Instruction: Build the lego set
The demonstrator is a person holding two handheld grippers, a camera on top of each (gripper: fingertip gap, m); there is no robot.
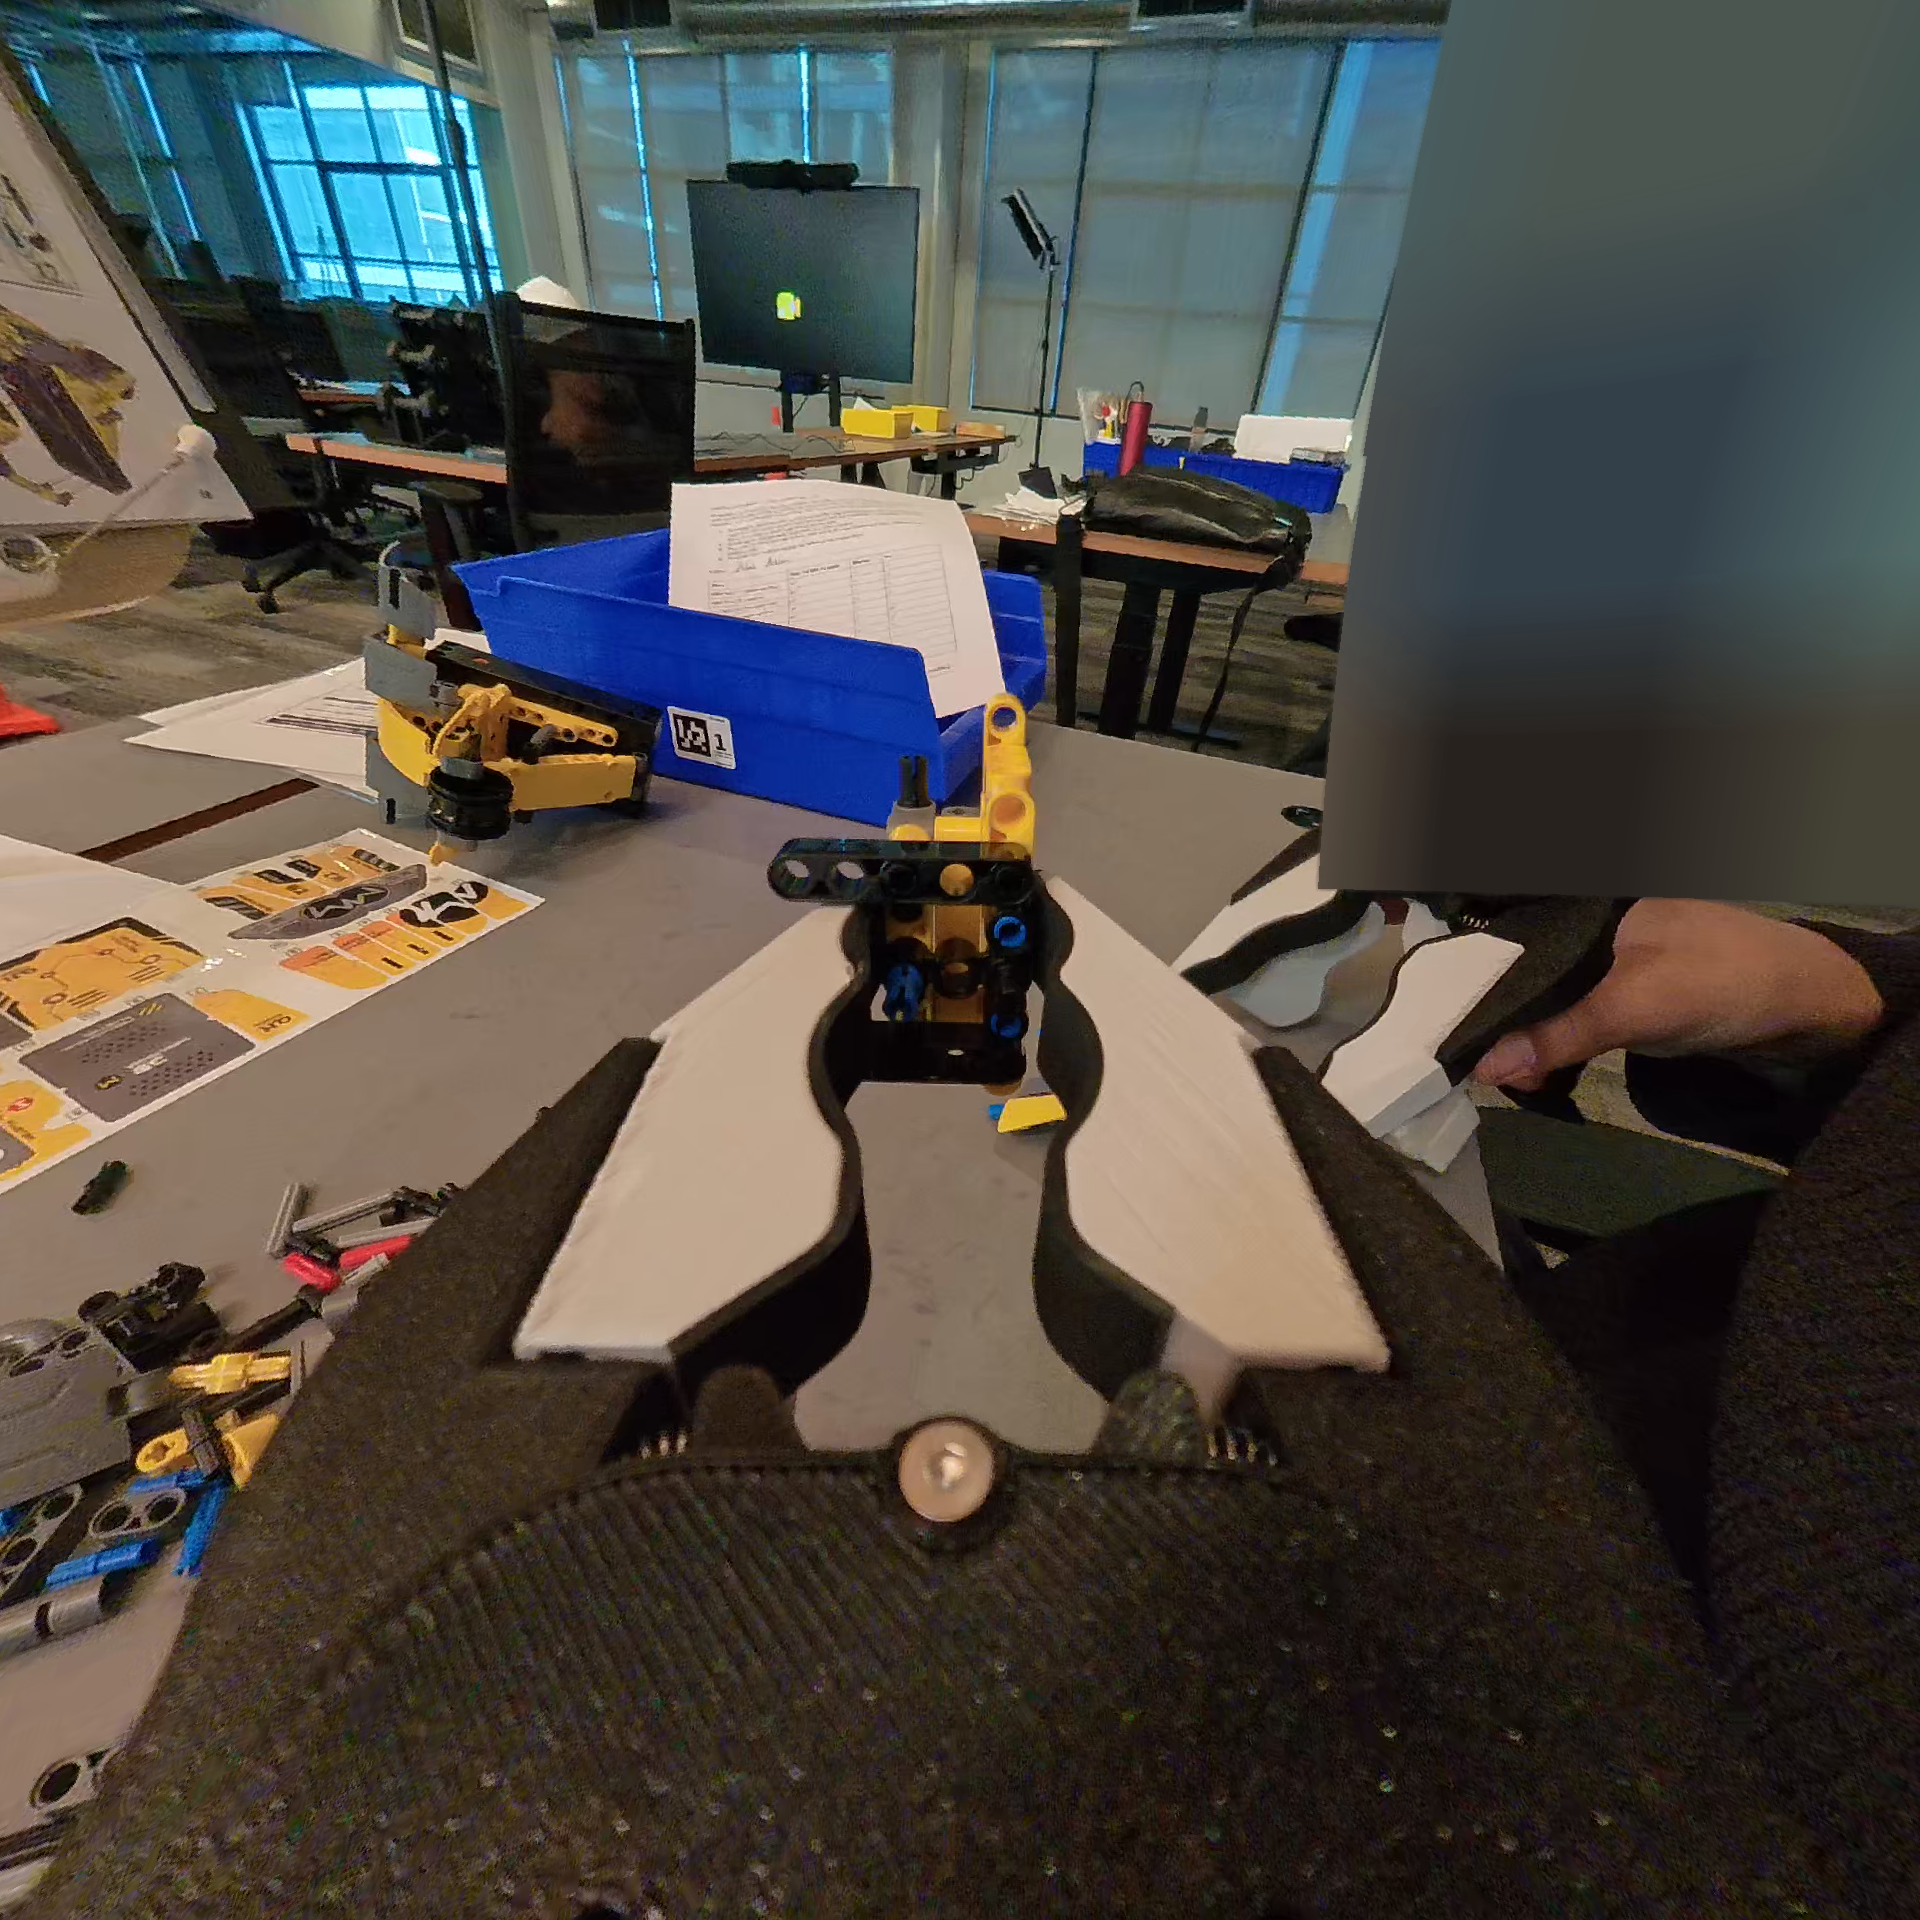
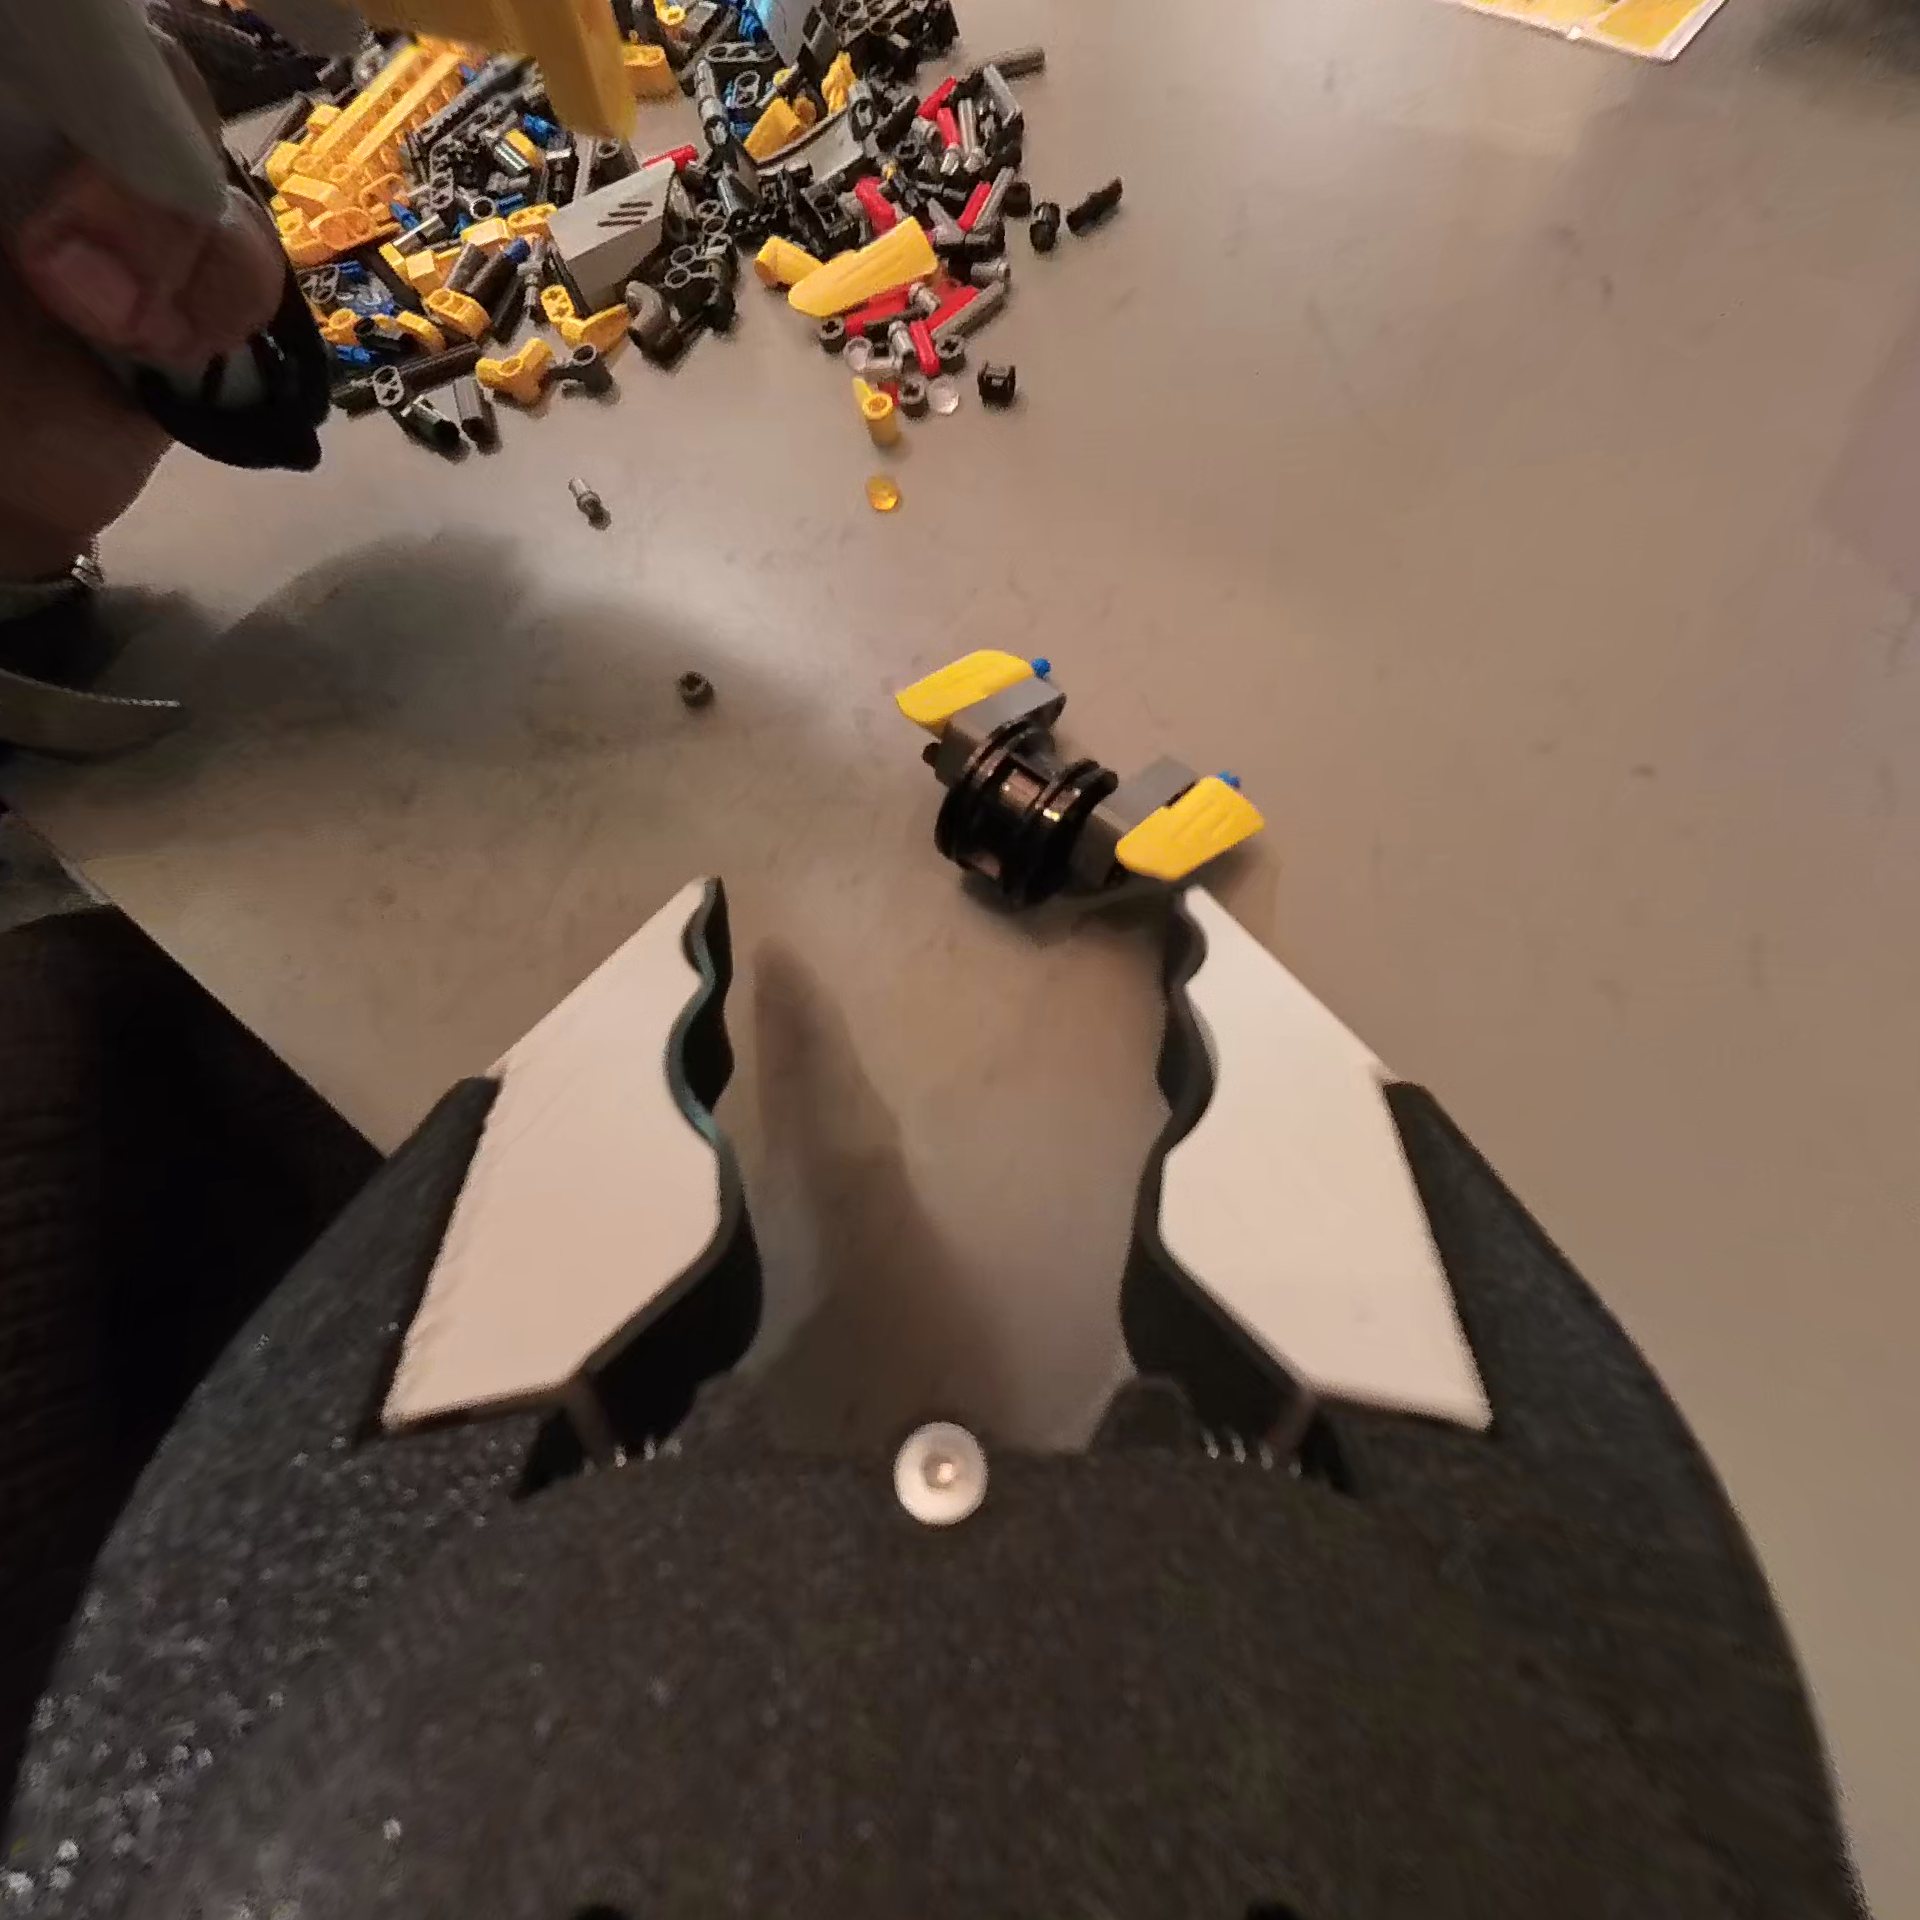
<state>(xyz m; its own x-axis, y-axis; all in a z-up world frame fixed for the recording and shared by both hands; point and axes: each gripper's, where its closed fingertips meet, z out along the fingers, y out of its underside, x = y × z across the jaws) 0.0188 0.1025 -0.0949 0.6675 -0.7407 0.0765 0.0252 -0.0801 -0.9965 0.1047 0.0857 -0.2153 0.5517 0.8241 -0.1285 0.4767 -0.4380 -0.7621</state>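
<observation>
My left gripper (image 1: 948, 966) is shut on a black and yellow brick assembly (image 1: 951, 935) with blue pins, held upright above the grey table (image 1: 644, 935). A black beam sticks out to its left at the top. My right gripper (image 2: 951, 914) is open and empty, pointing down at the table. Just past its right fingertip lies a small assembly (image 2: 1075, 795): a black wheel hub with grey blocks and two yellow curved panels. The right gripper also shows in the left wrist view (image 1: 1371, 997), held by a hand (image 1: 1714, 987).
A pile of loose yellow, black, red and grey pieces (image 2: 665, 197) lies beyond the right gripper. A blue bin (image 1: 748, 665) holding a paper sheet, a larger yellow model (image 1: 499, 748), a sticker sheet (image 1: 208, 966) and loose parts (image 1: 156, 1382) lie left. About 15 cm separates my left fingertips from my right.
</observation>
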